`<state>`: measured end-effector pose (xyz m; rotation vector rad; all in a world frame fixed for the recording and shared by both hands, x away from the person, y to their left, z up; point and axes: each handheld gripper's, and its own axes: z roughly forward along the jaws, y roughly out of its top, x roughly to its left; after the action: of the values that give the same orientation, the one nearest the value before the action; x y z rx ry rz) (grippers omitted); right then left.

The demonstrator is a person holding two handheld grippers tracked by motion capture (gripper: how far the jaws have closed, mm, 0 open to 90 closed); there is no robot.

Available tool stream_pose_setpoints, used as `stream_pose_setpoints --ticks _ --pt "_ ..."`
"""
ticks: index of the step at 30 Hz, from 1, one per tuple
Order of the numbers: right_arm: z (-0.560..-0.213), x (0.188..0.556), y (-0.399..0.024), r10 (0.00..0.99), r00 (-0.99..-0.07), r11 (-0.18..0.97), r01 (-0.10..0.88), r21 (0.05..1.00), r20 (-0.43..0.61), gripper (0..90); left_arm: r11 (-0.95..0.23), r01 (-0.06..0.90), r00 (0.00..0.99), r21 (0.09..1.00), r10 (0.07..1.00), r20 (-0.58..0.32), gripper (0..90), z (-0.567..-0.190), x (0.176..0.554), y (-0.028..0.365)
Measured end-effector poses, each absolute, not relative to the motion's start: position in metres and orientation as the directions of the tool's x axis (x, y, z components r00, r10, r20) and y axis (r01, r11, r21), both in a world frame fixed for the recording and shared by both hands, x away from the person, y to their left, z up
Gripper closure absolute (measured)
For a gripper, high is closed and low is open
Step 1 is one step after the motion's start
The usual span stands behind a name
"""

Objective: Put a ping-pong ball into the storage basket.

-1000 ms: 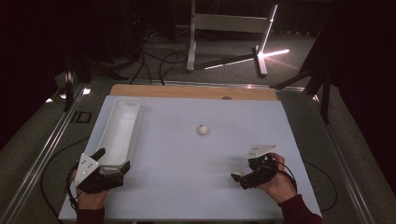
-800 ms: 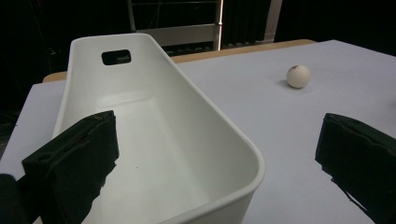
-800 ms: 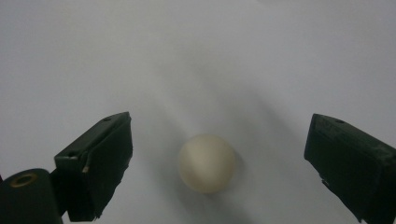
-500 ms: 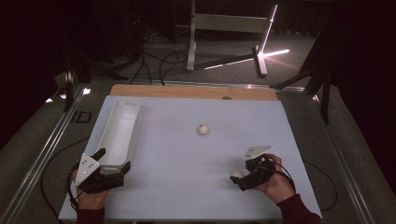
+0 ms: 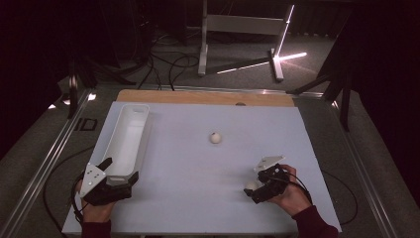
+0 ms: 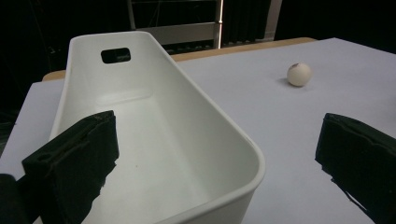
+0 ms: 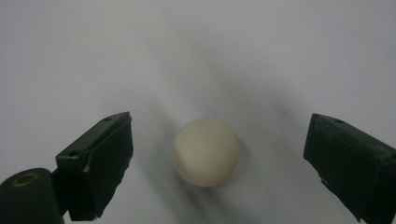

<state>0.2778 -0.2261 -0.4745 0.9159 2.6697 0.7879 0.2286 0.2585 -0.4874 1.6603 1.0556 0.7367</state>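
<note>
A long white bin [image 5: 124, 141] lies along the left side of the white table top [image 5: 198, 198]. My left gripper [image 5: 120, 169] sits at the bin's near end, open, its jaws straddling the near right corner of the bin [image 6: 154, 116]. One cream ball [image 5: 215, 138] rests alone mid-table and appears far right in the left gripper view [image 6: 299, 74]. A second cream ball [image 7: 206, 151] lies on the table between the wide-apart jaws of my right gripper [image 7: 219, 158], untouched. From above, that ball [image 5: 252, 185] peeks out at the right gripper [image 5: 251, 190] near the front right.
A wooden strip [image 5: 198, 96] runs along the table's far edge. Metal rails [image 5: 44, 163] flank the table, and cables and a metal stand [image 5: 237, 29] lie on the dark floor beyond. A handle slot [image 6: 115, 55] pierces the bin's far wall.
My right gripper has drifted slightly left and toward the near edge, over the nearer ball. The left gripper, bin and far ball stay put.
</note>
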Motion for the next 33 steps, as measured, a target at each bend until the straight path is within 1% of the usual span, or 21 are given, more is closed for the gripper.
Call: stream_pose_setpoints --ticks 4,8,21,26,29,33 --pt "-0.474 0.277 -0.225 0.618 -0.785 0.667 0.506 0.547 -0.027 8.3 -0.120 0.294 0.433 0.948 0.901 -0.020 0.0 -0.487 0.228 0.259" --pt "-0.478 0.277 -0.222 0.617 -0.786 0.684 0.513 0.519 -0.036 8.4 -0.123 0.296 0.434 0.947 0.901 -0.018 0.0 -0.487 0.229 0.259" --pt "-0.485 0.277 -0.215 0.604 -0.794 0.723 0.509 0.467 -0.070 16.1 -0.120 0.299 0.427 0.947 0.904 -0.020 0.0 -0.488 0.229 0.259" --pt "-0.488 0.278 -0.214 0.607 -0.791 0.732 0.522 0.438 -0.071 21.8 -0.117 0.299 0.424 0.947 0.905 -0.023 0.0 -0.488 0.229 0.260" --pt "-0.489 0.278 -0.213 0.603 -0.794 0.737 0.520 0.432 -0.072 25.8 -0.117 0.299 0.424 0.947 0.905 -0.022 0.0 -0.487 0.228 0.260" --pt "-0.489 0.278 -0.212 0.600 -0.797 0.738 0.518 0.432 -0.068 28.8 -0.120 0.299 0.426 0.947 0.905 -0.020 0.0 -0.488 0.229 0.260"
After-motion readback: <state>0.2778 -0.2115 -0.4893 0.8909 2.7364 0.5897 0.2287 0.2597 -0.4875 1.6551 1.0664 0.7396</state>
